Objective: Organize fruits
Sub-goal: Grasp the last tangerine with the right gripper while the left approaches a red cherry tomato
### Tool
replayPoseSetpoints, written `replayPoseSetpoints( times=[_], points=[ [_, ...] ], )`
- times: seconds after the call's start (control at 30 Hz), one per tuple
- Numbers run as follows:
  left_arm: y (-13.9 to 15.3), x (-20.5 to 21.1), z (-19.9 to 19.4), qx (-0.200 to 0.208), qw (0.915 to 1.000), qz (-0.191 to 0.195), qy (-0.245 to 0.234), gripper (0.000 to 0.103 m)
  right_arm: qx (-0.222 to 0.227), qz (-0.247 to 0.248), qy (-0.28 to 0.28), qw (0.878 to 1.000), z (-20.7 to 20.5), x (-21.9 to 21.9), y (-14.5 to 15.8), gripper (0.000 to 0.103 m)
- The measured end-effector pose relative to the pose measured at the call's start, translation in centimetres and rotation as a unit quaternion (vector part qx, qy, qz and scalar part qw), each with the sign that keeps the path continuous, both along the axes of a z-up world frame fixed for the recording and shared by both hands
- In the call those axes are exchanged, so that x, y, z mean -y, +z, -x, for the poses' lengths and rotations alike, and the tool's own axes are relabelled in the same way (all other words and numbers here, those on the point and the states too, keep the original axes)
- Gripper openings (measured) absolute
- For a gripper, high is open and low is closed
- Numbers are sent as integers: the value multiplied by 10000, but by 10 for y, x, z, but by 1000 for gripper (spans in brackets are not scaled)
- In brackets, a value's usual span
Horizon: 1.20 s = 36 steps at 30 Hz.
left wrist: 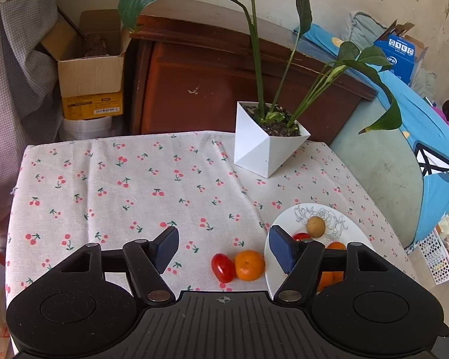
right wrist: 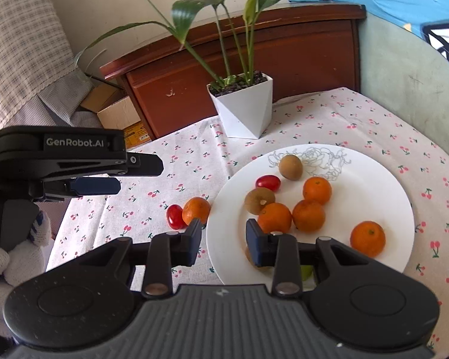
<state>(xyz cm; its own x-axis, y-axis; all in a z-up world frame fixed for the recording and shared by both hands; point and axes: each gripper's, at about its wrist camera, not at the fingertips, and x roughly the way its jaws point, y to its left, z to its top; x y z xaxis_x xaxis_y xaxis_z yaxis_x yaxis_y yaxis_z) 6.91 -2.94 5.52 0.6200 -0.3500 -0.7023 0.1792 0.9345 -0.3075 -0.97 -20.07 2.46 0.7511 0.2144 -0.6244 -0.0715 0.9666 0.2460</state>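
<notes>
A white plate (right wrist: 359, 185) holds several oranges (right wrist: 316, 190), two brown round fruits (right wrist: 290, 167) and a red cherry tomato (right wrist: 268, 182). Left of its rim, on the cherry-print cloth, lie one orange (right wrist: 196, 211) and one tomato (right wrist: 175, 216), touching each other. My right gripper (right wrist: 224, 242) hovers over the plate's near left rim, its jaws a narrow gap apart with nothing between them. In the left wrist view my left gripper (left wrist: 223, 249) is open and empty, just behind the loose tomato (left wrist: 222, 267) and orange (left wrist: 250, 264). The plate (left wrist: 348, 230) lies to its right.
A white angular pot (left wrist: 266, 149) with a tall leafy plant stands at the table's far side, behind the plate. A brown wooden cabinet (left wrist: 209, 68) and a cardboard box (left wrist: 89, 74) stand beyond the table. A white-gloved hand (right wrist: 3, 263) holds the left gripper (right wrist: 139, 175).
</notes>
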Motion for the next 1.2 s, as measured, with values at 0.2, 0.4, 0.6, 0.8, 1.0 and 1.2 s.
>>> replayPoseSetpoints(
  times=[0.2, 0.4, 0.6, 0.8, 1.0, 1.2],
  points=[
    [-7, -13, 1, -93, 9999, -28, 133, 69, 43, 265, 275, 9993, -16, -19, -8, 34],
    [-12, -24, 3, -191, 9996, -36, 211, 69, 102, 484, 410, 9979, -32, -30, -14, 34],
    [-13, -31, 2, -218, 9995, 14, 242, 69, 156, 655, 536, 9963, -42, -37, -19, 34],
    [-15, -35, 3, -256, 9994, 6, 248, 69, 255, 902, 708, 9931, -45, -45, -22, 32],
    [-16, -43, 1, -276, 9990, 16, 352, 69, 203, 899, 953, 9912, -42, -51, -21, 27],
    [-16, -47, 0, -285, 9988, 24, 399, 70, 141, 720, 942, 9928, -43, -51, -21, 28]
  ],
)
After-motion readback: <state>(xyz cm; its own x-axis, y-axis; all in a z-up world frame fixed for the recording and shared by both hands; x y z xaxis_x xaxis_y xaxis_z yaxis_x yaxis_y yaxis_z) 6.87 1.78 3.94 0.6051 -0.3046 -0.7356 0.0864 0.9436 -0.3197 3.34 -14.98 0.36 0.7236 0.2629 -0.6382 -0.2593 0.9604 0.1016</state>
